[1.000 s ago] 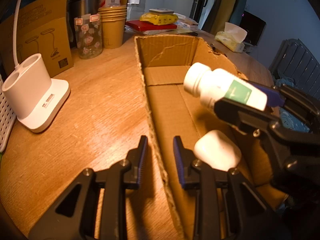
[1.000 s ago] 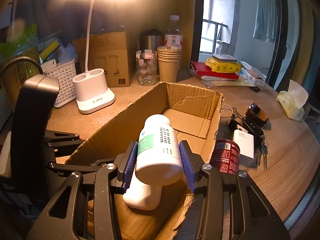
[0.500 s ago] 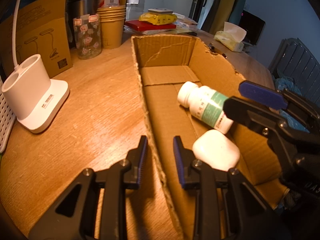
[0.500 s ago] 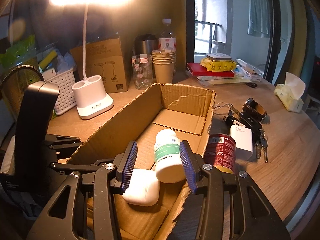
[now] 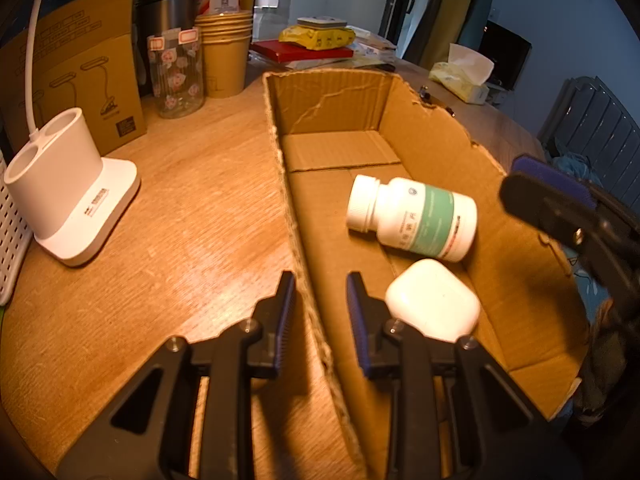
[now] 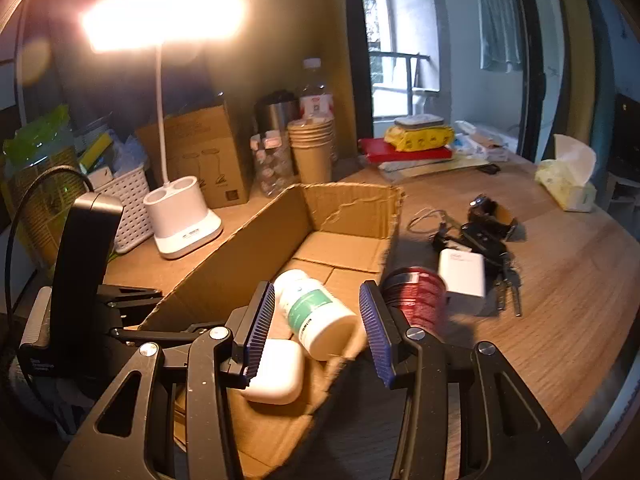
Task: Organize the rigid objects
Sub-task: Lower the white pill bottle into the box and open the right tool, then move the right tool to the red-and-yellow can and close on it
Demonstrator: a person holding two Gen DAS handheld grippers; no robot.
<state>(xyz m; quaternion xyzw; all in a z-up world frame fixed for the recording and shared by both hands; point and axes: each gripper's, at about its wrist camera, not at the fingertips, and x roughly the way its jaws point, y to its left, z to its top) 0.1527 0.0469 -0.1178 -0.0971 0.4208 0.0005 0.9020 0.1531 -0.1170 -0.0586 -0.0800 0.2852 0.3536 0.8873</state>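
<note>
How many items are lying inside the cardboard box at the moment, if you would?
2: the pill bottle on its side mid-box, and the white case nearer the cameras.

Rough corrugated cardboard box (image 5: 328, 100) on smooth wood-grain table (image 5: 192, 208); glossy plastic bottle (image 5: 416, 216).

A white pill bottle (image 5: 414, 217) with a ribbed white cap and a green label lies on its side on the floor of an open cardboard box (image 5: 332, 100), right of centre in the left wrist view, cap pointing left. Just below it, toward the lower right, sits a smooth white rounded earbud case (image 5: 434, 306), close beside the bottle. The box is long, brown and corrugated, with ragged torn rims. In the right wrist view, a red can (image 6: 414, 294) stands upright outside the box, just right of centre, against its wall.
</note>
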